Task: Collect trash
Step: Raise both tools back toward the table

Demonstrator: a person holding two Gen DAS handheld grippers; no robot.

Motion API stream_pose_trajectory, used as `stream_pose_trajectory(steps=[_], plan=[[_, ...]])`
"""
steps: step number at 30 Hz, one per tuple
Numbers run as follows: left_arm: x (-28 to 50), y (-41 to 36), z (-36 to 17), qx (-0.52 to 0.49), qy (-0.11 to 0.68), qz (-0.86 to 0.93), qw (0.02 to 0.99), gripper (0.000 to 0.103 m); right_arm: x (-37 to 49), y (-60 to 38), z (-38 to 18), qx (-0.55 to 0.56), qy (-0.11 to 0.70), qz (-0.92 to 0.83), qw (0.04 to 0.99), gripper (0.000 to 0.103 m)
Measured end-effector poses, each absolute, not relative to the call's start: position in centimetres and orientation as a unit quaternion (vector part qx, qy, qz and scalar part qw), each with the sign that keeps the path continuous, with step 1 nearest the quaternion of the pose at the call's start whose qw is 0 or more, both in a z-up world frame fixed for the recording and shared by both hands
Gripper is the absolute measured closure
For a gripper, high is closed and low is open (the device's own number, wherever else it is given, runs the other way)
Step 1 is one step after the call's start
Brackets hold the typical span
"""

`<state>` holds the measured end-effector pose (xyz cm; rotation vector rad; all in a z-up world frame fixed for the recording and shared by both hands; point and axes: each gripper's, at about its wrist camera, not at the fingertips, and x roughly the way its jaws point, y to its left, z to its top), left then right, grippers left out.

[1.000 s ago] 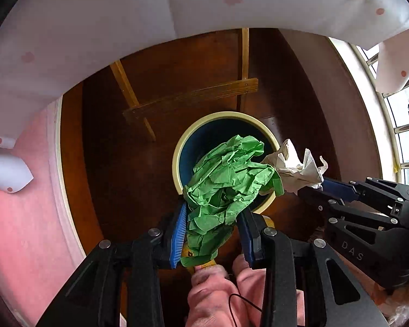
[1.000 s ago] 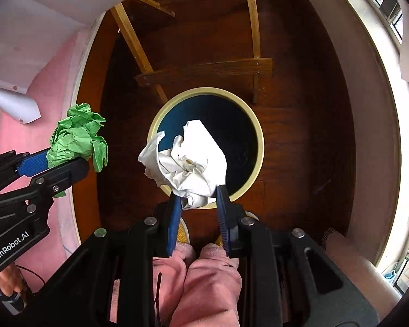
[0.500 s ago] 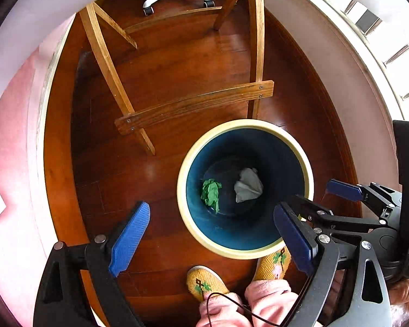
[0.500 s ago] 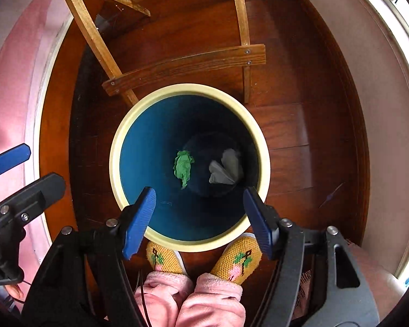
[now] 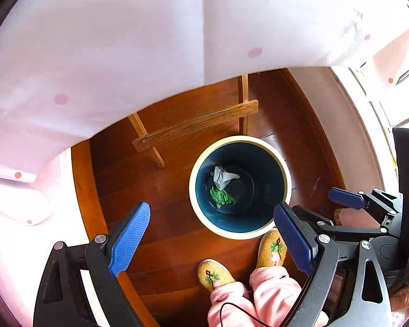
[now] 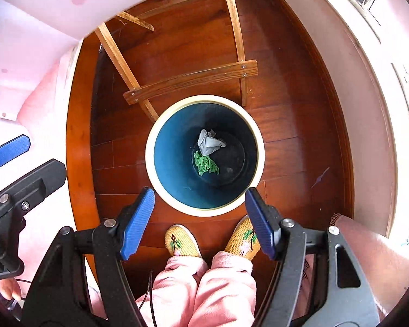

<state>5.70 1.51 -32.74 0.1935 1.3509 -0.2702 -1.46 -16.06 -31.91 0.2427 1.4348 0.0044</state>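
A round bin with a cream rim (image 5: 283, 163) (image 6: 152, 169) and dark blue inside stands on the wooden floor. At its bottom lie a crumpled green paper (image 5: 221, 196) (image 6: 205, 164) and a crumpled white paper (image 5: 222, 177) (image 6: 208, 143), touching each other. My left gripper (image 5: 212, 235) hangs open above the floor at the bin's near side, nothing between its blue pads. My right gripper (image 6: 200, 220) is open too, empty, over the bin's near rim. The right gripper's fingers (image 5: 346, 199) show at the right of the left wrist view, and the left gripper's fingers (image 6: 9, 151) at the left of the right wrist view.
A person's yellow slippers (image 6: 181, 241) and pink trouser legs (image 6: 199, 286) stand just before the bin. Wooden table legs with a crossbar (image 6: 191, 81) rise behind it. A white dotted tablecloth (image 5: 150, 41) overhangs the top. A pale wall and window (image 6: 381, 95) run along the right.
One second ago each gripper was shut on a crumpled paper above the bin. Both opened and the papers fell to the bin's bottom. Since then the left gripper has pulled back under the cloth.
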Motion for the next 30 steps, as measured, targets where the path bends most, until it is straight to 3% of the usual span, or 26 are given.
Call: stream_pose_trajectory(steps=[10,13,16,30], plan=[[3.2,4.7,-19.8,0.105,0.584,-0.104,0.799,0.01,-4.3,-13.6,-18.0,0.117,0.618,0.004,0.777,0.037],[2.5,5.4,-16.7,0.112,0.578,-0.1,0.802,0.015,-4.8,-12.6,-13.9,0.113,0.606,0.007,0.788,0.037],[2.0,6.2,-13.7,0.116,0.572,-0.105,0.805,0.027,-5.0,-11.6,-10.3,0.105,0.591,0.011,0.8,0.037],[5.4,7.0,-0.9,0.105,0.475,-0.161,0.859,0.038,-3.3,-10.6,2.7,0.083,0.499,-0.026,0.862,0.037]])
